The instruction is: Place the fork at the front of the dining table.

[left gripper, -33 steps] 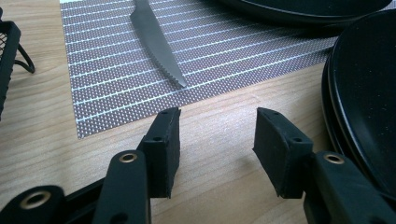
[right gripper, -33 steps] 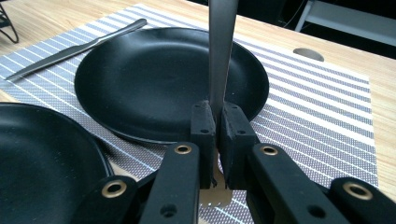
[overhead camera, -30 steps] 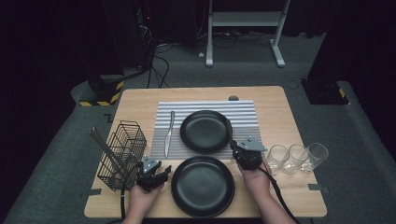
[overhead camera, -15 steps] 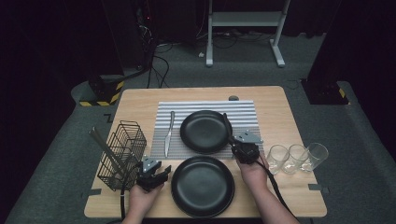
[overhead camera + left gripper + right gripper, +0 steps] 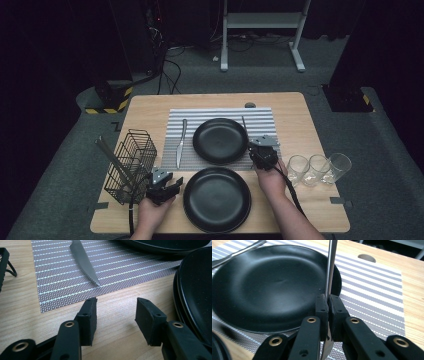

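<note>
The light wooden tabletop carried a grey striped placemat at its centre. On the mat lay a round black plate, with a second round black plate at six o'clock from it. At three o'clock of the upper plate, the right gripper had its fingers clamped on a slim silver utensil handle lying on the mat. At nine o'clock of the lower plate, the left gripper held its fingers apart over bare wood, near a serrated steel knife.

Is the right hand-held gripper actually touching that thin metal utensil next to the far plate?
Touching. The right gripper view shows the right hand-held gripper with both jaws pressed shut on the metal utensil's handle, no gap at either side, beside the far black plate.
</note>
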